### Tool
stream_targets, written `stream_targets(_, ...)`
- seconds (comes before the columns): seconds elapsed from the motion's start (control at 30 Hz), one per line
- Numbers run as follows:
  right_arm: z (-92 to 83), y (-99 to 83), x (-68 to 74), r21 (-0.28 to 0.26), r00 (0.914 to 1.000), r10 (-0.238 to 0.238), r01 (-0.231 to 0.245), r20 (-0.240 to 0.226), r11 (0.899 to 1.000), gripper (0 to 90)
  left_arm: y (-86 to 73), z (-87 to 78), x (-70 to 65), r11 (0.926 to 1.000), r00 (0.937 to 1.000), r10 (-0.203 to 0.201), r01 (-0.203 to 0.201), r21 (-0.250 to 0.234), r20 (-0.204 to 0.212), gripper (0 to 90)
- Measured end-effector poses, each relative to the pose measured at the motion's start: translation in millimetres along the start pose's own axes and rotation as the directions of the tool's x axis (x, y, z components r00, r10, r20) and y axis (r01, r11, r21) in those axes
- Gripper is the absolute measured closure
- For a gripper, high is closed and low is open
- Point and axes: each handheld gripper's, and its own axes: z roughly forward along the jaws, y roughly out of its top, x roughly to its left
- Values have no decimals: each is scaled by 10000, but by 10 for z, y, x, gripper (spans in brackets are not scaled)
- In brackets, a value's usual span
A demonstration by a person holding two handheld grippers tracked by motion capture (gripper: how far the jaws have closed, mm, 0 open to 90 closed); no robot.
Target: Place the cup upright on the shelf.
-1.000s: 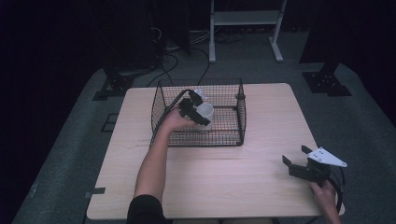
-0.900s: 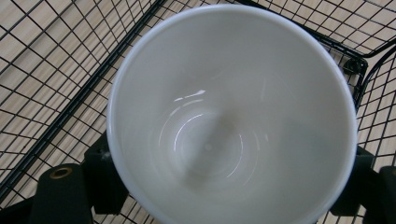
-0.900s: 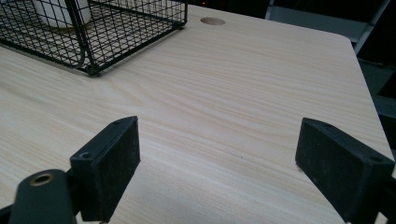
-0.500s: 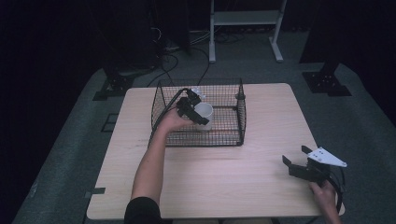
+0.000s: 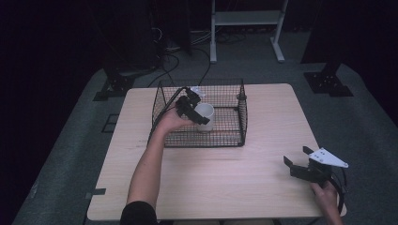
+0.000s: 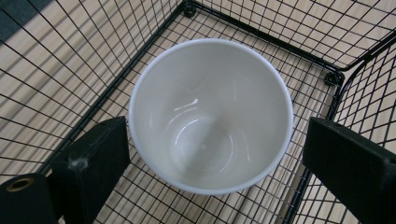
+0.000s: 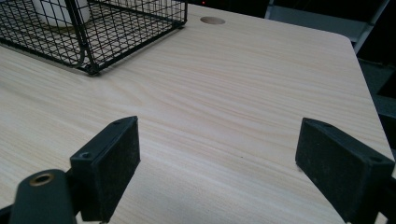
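One white cup (image 6: 211, 114) stands upright inside the black wire basket (image 5: 241, 117) on the desk (image 5: 225, 178). The left hand-held gripper (image 6: 215, 158) has just been opening, jaws flanking the cup without pressing. The right hand-held gripper (image 7: 217, 163) rests spread, well apart.

The tabletop (image 5: 220, 178) is light wood with soft lines in it and round corners. It has a small round hole (image 7: 212, 20) near its far edge. It stands on a grey floor (image 5: 371, 122). Behind it, black cables (image 5: 187, 51) lie in loops on the floor. A white frame (image 5: 246, 21) with two legs stands farther back. Two flat black stand feet (image 5: 328, 83) sit on the floor, one at each far corner. The room behind is dark.
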Motion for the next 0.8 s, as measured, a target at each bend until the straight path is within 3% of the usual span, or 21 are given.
stream_targets(0.47, -4, -2, -8, -50, 10000, 73, -73, 1, 10000, 131, 62, -230, -101, 9980, 9992, 291, -307, -560, -291, 68)
stream_targets(0.8, -4, -2, -5, -43, 10000, 52, -52, 4, 10000, 131, 23, -474, -283, 9921, 9976, 456, -513, -1148, -513, 67)
